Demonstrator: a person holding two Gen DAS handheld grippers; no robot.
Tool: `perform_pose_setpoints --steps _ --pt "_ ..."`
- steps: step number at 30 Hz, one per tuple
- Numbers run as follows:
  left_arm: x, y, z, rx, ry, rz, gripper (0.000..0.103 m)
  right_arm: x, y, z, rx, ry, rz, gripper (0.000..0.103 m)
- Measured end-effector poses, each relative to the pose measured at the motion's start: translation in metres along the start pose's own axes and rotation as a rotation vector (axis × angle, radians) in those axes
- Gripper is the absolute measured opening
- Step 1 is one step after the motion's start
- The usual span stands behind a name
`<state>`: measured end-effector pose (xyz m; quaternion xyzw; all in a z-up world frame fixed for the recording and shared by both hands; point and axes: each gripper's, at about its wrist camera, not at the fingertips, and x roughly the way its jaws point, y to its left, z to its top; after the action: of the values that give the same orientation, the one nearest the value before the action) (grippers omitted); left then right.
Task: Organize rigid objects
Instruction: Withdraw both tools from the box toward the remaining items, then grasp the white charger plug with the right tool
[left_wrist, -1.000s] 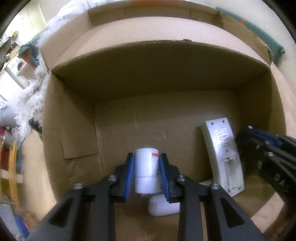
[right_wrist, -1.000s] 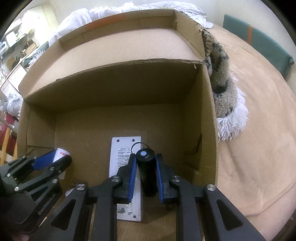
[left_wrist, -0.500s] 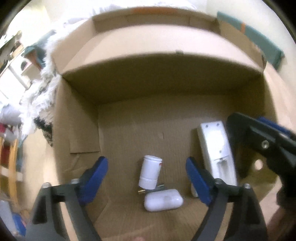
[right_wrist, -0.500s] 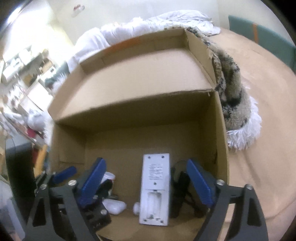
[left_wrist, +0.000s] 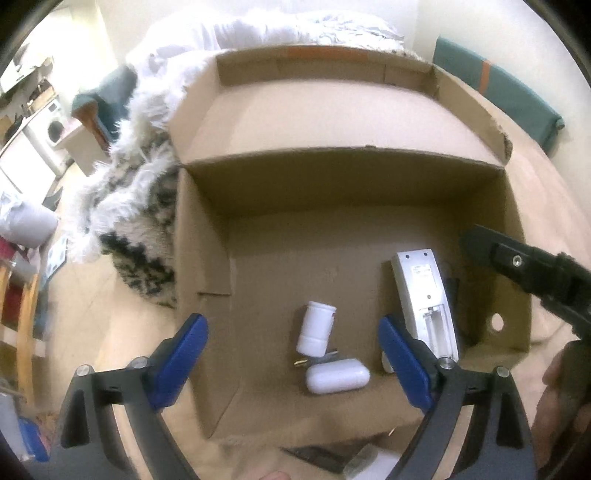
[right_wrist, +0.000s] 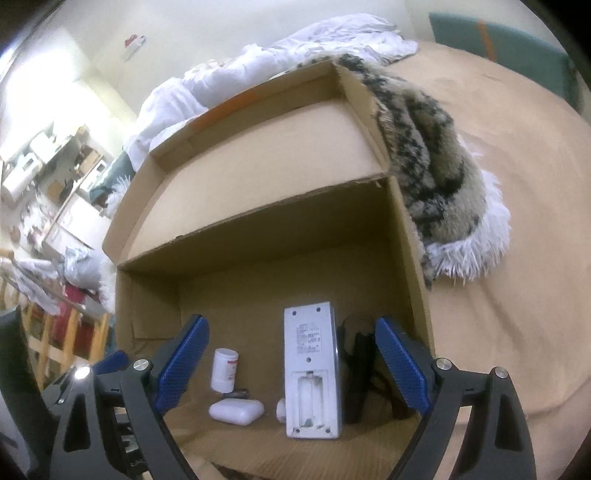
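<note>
Bedding and a furry blanket (right_wrist: 436, 147) surround the cardboard box (left_wrist: 199, 258). Left claw (left_wrist: 291, 354) and right claw (right_wrist: 291, 360) both gape wide, holding nothing. Inside lie a white bottle (left_wrist: 316, 326), a white case (left_wrist: 338, 376) at its 6 o'clock, a remote (right_wrist: 312, 369) and a dark object (right_wrist: 356, 354). I would lift straight up, clear of the box walls; free floor remains toward 12 o'clock.

A lived-in home, probably a bedroom or studio flat. A bed with a tan sheet (right_wrist: 517, 229) carries a crumpled white duvet (right_wrist: 332, 44), a shaggy black-and-white throw (right_wrist: 432, 147) and an open cardboard box (left_wrist: 332, 122). A washing machine (left_wrist: 51, 125) stands at far left, beside cluttered shelves (right_wrist: 44, 155) and wooden furniture (right_wrist: 48, 332).
</note>
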<state>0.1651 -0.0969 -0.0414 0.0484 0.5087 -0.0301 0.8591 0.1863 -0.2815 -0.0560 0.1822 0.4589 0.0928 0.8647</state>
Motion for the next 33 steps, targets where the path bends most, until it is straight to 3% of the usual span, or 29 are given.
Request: perform_pose_setpoints --steps 4,9,18,23,27,30,33 --pt "-0.019 0.015 -0.007 -0.011 -0.014 -0.001 0.092 -0.015 0.003 -0.012 0.019 0.013 0.029 0.097" --pt "-0.046 0.039 -0.021 -0.036 -0.040 -0.003 0.092 -0.044 0.013 -0.032 -0.025 -0.032 0.047 0.097" --pt "-0.075 0.069 -0.059 -0.059 -0.065 0.009 0.092 -0.062 0.017 -0.075 -0.021 0.004 0.058 0.097" --pt "-0.068 0.087 -0.082 -0.104 -0.056 0.029 0.092 -0.058 0.015 -0.095 0.013 0.054 0.084 0.097" --pt "-0.072 0.103 -0.097 -0.177 -0.094 0.024 0.092 -0.051 0.019 -0.105 0.004 0.094 0.082 0.097" --pt "-0.069 0.110 -0.099 -0.217 -0.066 -0.005 0.092 -0.043 0.023 -0.110 -0.011 0.121 0.062 0.097" --pt "-0.063 0.116 -0.099 -0.247 -0.048 0.014 0.092 -0.027 0.024 -0.113 -0.007 0.178 0.052 0.097"
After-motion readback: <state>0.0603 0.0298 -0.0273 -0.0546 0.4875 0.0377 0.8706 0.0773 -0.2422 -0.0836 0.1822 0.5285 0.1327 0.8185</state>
